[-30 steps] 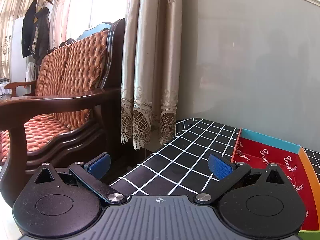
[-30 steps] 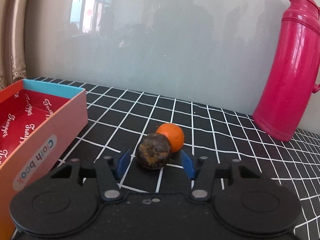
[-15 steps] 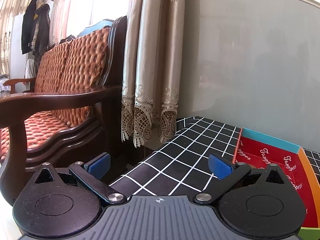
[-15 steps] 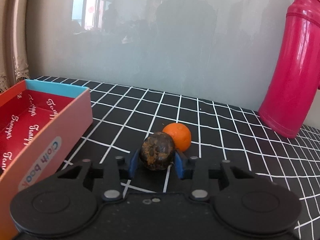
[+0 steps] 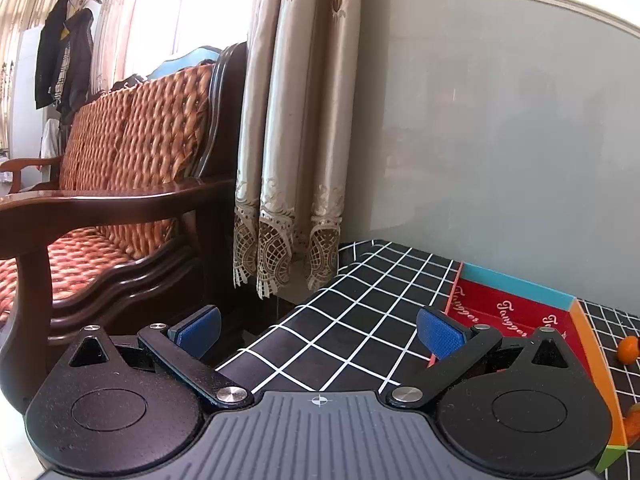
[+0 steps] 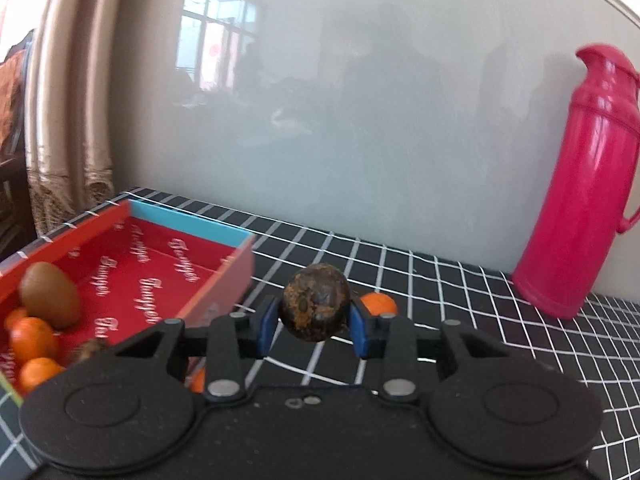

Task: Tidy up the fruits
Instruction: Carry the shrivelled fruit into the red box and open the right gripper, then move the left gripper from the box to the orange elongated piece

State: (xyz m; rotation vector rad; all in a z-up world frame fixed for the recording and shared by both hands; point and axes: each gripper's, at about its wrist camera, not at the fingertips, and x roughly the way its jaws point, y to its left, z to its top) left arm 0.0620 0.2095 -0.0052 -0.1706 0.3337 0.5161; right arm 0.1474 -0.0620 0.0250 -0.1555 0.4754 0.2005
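My right gripper [image 6: 313,326] is shut on a dark brown mottled round fruit [image 6: 315,307] and holds it above the checked table, just right of the red box [image 6: 168,276]. The box holds a brown kiwi [image 6: 50,295] and small oranges [image 6: 33,338]. One small orange [image 6: 378,304] lies on the table behind the gripper; it also shows in the left wrist view [image 5: 628,349]. My left gripper [image 5: 318,330] is open and empty over the table's left edge, left of the red box [image 5: 516,316].
A tall pink thermos [image 6: 580,188] stands at the back right against the grey wall. A wooden sofa with orange cushions [image 5: 120,184] and a curtain [image 5: 296,128] stand beyond the table's left edge. The table has a black checked cloth [image 5: 360,320].
My right gripper closed on the dark fruit and lifted it off the table, moving up and left toward the box. The left gripper barely moved.
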